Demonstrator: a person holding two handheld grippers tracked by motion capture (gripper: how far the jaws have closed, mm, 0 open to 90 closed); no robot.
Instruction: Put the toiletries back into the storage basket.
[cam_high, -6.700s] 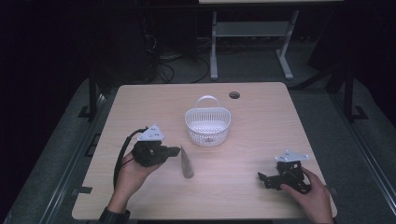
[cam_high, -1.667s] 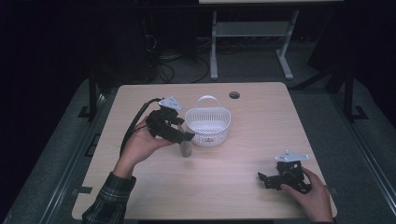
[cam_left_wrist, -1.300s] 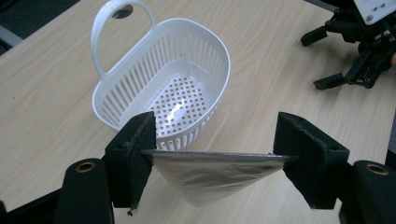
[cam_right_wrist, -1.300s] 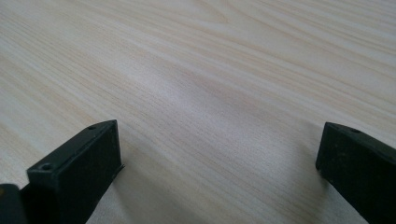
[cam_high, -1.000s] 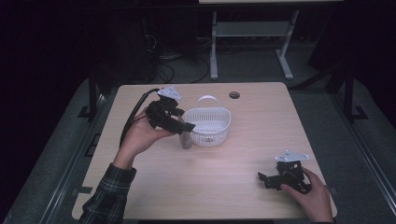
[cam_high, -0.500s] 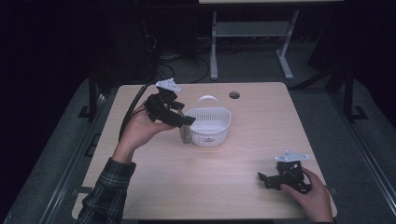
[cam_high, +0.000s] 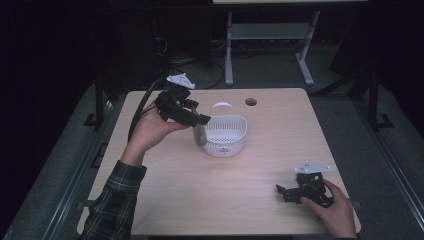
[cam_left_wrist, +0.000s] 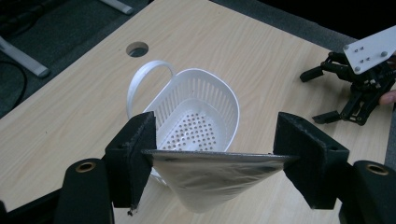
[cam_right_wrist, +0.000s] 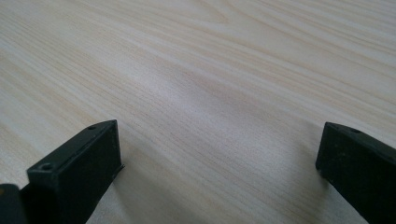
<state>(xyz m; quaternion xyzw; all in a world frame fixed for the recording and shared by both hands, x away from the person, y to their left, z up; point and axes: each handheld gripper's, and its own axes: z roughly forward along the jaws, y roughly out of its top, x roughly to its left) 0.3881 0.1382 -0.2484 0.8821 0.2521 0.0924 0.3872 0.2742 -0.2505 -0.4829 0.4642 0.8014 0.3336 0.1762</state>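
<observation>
A grey, flat, tapering pouch (cam_left_wrist: 212, 179) hangs point-down from my left gripper (cam_left_wrist: 215, 156), whose jaws are shut on its top edge. In the high view the left gripper (cam_high: 197, 122) holds the grey pouch (cam_high: 199, 135) in the air beside the left rim of a white perforated basket (cam_high: 226, 135) with a thin handle. The left gripper view looks over the pouch into the white basket (cam_left_wrist: 196, 123), which has nothing in it. My right gripper (cam_high: 285, 192) rests open on the wooden table (cam_high: 210, 200) at the front right, with bare wood (cam_right_wrist: 219, 93) between its jaws.
A round cable hole (cam_high: 251, 102) lies in the table behind the basket. The left gripper's black cable (cam_high: 142, 107) loops off the table's left side. A white desk frame (cam_high: 265, 35) stands on the floor beyond the table.
My left gripper took the grey pouch from the table's front left, lifted it and carried it back and right to the basket's left rim. The right gripper has stayed still.
</observation>
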